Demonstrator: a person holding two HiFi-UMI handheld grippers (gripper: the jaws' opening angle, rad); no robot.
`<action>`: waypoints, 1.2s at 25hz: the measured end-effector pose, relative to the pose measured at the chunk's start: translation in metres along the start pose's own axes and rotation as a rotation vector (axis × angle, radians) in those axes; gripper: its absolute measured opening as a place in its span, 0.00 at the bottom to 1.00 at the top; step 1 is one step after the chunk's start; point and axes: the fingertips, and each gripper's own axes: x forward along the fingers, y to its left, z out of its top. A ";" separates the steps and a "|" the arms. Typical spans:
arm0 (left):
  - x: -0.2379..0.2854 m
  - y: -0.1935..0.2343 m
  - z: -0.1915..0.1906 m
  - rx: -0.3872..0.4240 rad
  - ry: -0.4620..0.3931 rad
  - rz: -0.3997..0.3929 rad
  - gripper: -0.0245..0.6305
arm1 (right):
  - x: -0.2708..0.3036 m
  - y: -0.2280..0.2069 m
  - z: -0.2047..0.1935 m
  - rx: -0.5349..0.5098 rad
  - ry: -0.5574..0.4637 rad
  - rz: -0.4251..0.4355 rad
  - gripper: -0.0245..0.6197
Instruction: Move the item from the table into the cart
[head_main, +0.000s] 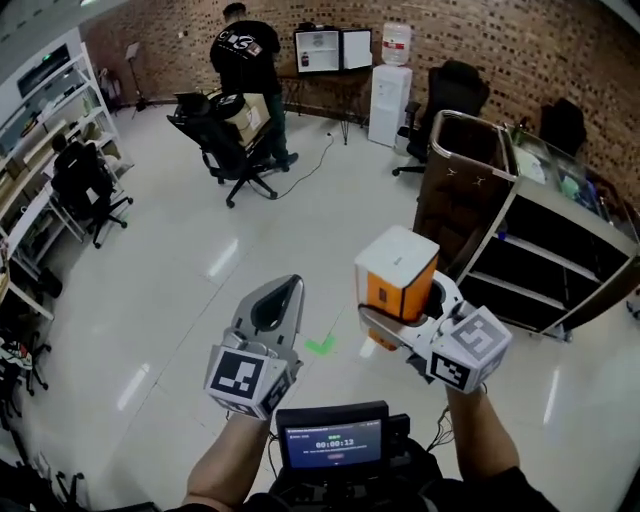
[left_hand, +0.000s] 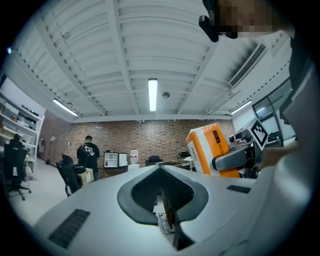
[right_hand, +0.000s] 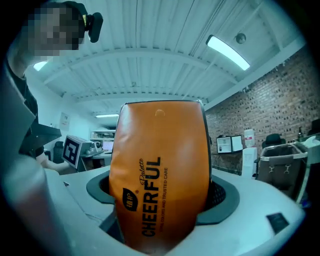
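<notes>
My right gripper is shut on an orange and white soft pack, held upright above the floor. In the right gripper view the pack fills the space between the jaws, with "CHEERFUL" printed on it. My left gripper is beside it on the left, jaws together and nothing in them; its own view shows the closed jaws and the pack off to the right. The cart, with brown walls, a metal frame and shelves, stands ahead on the right, beyond the pack.
A person in a black shirt stands at the back by office chairs. A water dispenser is against the brick wall. Shelving lines the left side. A green mark is on the white floor.
</notes>
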 end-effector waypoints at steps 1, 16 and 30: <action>0.032 -0.013 0.000 0.000 -0.006 -0.022 0.05 | -0.012 -0.031 0.001 0.004 -0.001 -0.025 0.66; 0.480 -0.199 -0.006 0.010 -0.037 -0.425 0.05 | -0.167 -0.464 0.009 0.040 -0.033 -0.445 0.66; 0.771 -0.324 0.003 0.027 -0.103 -0.716 0.05 | -0.271 -0.740 0.026 0.039 -0.069 -0.740 0.66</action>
